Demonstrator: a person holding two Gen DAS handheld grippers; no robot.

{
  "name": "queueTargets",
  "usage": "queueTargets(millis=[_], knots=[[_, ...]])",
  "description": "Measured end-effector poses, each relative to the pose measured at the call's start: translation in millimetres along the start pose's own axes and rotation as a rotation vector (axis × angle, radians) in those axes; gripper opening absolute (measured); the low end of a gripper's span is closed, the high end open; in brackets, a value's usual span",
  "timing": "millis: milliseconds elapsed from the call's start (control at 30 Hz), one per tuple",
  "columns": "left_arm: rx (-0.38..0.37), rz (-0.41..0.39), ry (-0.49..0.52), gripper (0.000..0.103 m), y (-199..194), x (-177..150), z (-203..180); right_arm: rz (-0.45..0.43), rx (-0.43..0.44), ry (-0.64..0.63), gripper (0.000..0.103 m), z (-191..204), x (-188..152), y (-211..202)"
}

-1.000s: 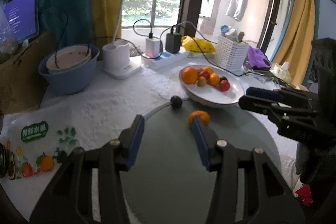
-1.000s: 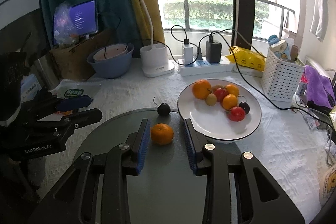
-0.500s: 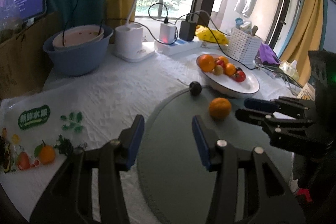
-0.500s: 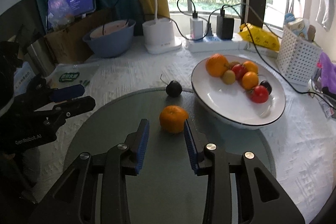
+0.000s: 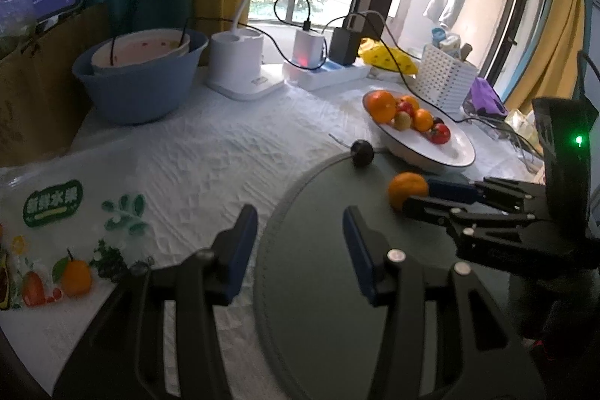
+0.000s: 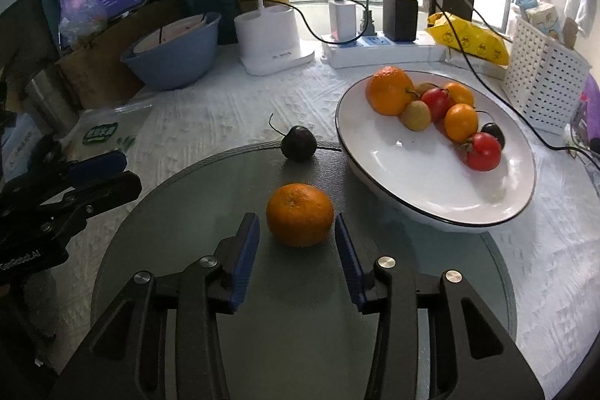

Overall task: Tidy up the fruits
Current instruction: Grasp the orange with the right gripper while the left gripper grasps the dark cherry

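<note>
A loose mandarin (image 6: 300, 214) lies on the round grey glass mat (image 6: 300, 325), a dark cherry (image 6: 299, 147) at the mat's far edge. My right gripper (image 6: 297, 227) reaches down around the mandarin; its jaws are opening, the fruit sits between the blue pads (image 6: 247, 242) with a gap on each side. To the right, the white plate (image 6: 431, 208) holds several oranges, tomatoes and small fruits. In the left wrist view my left gripper (image 5: 300, 223) hangs open and empty over the mat's left edge, with the mandarin (image 5: 407, 188) and right gripper (image 5: 431, 197) to its right.
A blue basin (image 5: 138, 89), a white lamp base (image 5: 240, 70) and a power strip (image 5: 326, 72) with cables line the back. A white basket (image 6: 543, 81) stands behind the plate. A printed fruit bag (image 5: 52, 242) lies at the left on the white cloth.
My right gripper has come down and forward until the mandarin sits between its fingertips, and its jaws have widened. My left gripper has sunk a little toward the mat's left edge.
</note>
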State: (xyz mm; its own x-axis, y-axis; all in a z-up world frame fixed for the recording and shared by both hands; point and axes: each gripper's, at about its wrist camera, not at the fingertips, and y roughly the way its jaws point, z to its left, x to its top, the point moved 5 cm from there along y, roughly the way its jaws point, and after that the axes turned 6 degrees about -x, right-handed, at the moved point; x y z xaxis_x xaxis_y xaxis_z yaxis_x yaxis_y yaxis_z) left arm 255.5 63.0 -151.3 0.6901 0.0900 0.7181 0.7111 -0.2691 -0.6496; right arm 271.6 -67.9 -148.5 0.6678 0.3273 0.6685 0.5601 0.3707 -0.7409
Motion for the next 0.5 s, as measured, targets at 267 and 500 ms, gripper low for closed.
queueTargets(millis=[267,500], knots=[[0.011,0.008,0.015,0.049,3,4,-5,0.011,0.007,-0.006,0.042,0,1,13],[0.012,0.014,0.036,0.049,6,9,-15,-0.038,0.038,-0.014,0.041,-1,5,-5]])
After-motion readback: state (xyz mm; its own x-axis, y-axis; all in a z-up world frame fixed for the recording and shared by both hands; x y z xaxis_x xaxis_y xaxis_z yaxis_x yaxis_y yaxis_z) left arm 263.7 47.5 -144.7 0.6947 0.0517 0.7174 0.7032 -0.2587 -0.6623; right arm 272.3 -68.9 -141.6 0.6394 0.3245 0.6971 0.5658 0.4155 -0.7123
